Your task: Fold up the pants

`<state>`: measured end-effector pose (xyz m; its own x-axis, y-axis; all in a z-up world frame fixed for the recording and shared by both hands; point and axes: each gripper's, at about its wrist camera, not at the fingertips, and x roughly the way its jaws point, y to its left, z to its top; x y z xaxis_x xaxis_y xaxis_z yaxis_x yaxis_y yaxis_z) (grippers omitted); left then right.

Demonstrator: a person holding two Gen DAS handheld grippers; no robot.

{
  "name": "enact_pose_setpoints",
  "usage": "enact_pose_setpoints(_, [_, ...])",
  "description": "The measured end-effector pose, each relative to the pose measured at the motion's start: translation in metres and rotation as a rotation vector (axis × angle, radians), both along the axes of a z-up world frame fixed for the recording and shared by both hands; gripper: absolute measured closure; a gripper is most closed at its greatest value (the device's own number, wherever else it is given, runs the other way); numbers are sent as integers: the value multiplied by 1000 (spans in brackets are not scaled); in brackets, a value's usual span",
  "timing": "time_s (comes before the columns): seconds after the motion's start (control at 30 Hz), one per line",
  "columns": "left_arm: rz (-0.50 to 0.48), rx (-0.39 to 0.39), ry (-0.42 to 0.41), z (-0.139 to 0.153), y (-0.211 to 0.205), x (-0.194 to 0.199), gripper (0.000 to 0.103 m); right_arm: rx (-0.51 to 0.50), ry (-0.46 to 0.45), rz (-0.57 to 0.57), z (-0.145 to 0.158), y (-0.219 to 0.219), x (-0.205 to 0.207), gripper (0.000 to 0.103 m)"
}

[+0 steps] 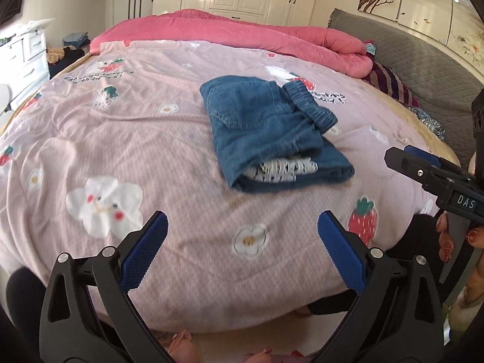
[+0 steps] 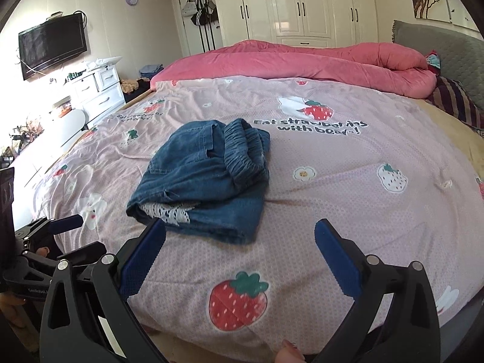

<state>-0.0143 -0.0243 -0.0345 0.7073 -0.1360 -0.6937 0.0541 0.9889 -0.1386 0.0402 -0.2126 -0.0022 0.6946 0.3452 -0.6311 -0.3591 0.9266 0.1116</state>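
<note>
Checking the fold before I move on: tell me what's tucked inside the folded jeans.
At the near open edge of the folded jeans, a strip of white fabric with a dark pattern shows between the denim layers. How far in it reaches, and anything else inside, is covered by the top layer.

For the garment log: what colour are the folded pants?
Blue denim pants with a white patterned lining showing; clearest in the left wrist view.

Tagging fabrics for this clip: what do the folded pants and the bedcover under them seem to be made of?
Pants: looks like blue denim, matte, with visible stitched seams and a gathered elastic waistband; a white patterned lining shows at the fold. Bedcover: thin pink printed woven cloth, probably cotton, matte and softly wrinkled.
</note>
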Motion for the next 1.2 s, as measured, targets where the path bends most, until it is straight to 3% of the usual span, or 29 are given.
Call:
enact_pose_setpoints(0.73, [28,17,15,-19,-17,-16,10,-34,24,-38,-37,-9,-24,5])
enact_pose_setpoints(1.2, [36,17,15,-17,-15,-16,10,-35,31,-24,-39,-5,-23,5])
